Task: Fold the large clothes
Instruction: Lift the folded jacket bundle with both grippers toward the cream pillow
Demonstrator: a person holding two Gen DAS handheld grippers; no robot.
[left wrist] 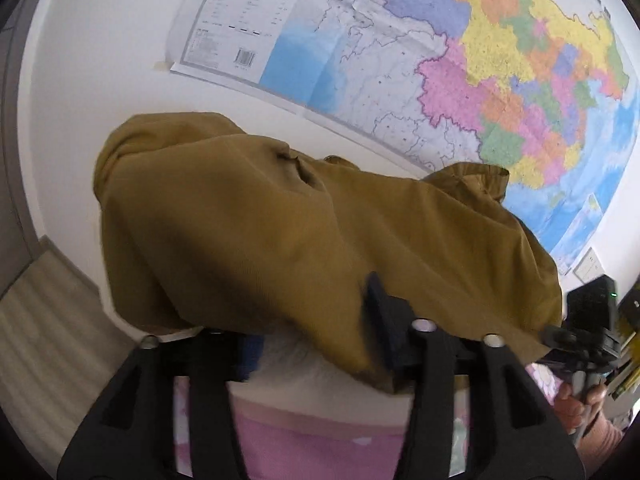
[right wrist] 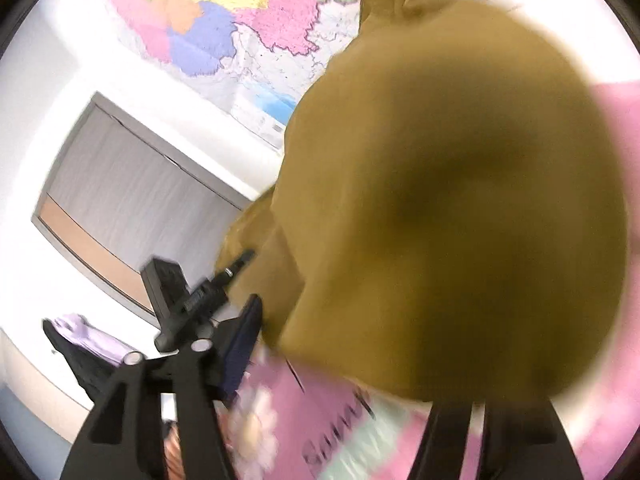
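- Left gripper (left wrist: 316, 332), black two-finger tool seen from its own wrist camera: the jaws stand apart with a clear gap between them. The right-hand finger (left wrist: 380, 300) rises as a dark blade against the cloth; the left-hand finger is mostly hidden under the cloth's lower edge. Neither pad is seen pressing the fabric.
- Mustard-brown ribbed knit garment (left wrist: 248, 232): a large bunched mass draped over and ahead of the left gripper's fingers, its lower edge falling across the gap. A short slit shows near its upper fold.
- Right gripper (right wrist: 352, 344), black two-finger tool in its own wrist view: the left-hand finger (right wrist: 240, 336) stands free beside the cloth; the other finger is covered by the garment, which fills most of the frame, close and blurred. The spacing of the arms below shows the jaws set apart; whether the hidden pad touches the fabric cannot be told.
- Pink printed bed cover (right wrist: 320, 420), with a white flower and dark lettering: lies below both grippers and under the hanging garment.
- Hand (left wrist: 580, 404) at the lower right edge of the left wrist view, gripping the handle of the other black tool, which carries a small green light.
- Large colourful wall map (left wrist: 500, 60): paper, taped to the white wall behind the garment, visible in both views.
- Grey-framed door (right wrist: 132, 204): set in the wall left of the map in the right wrist view; dark and lilac clothing (right wrist: 88, 340) lies below it.
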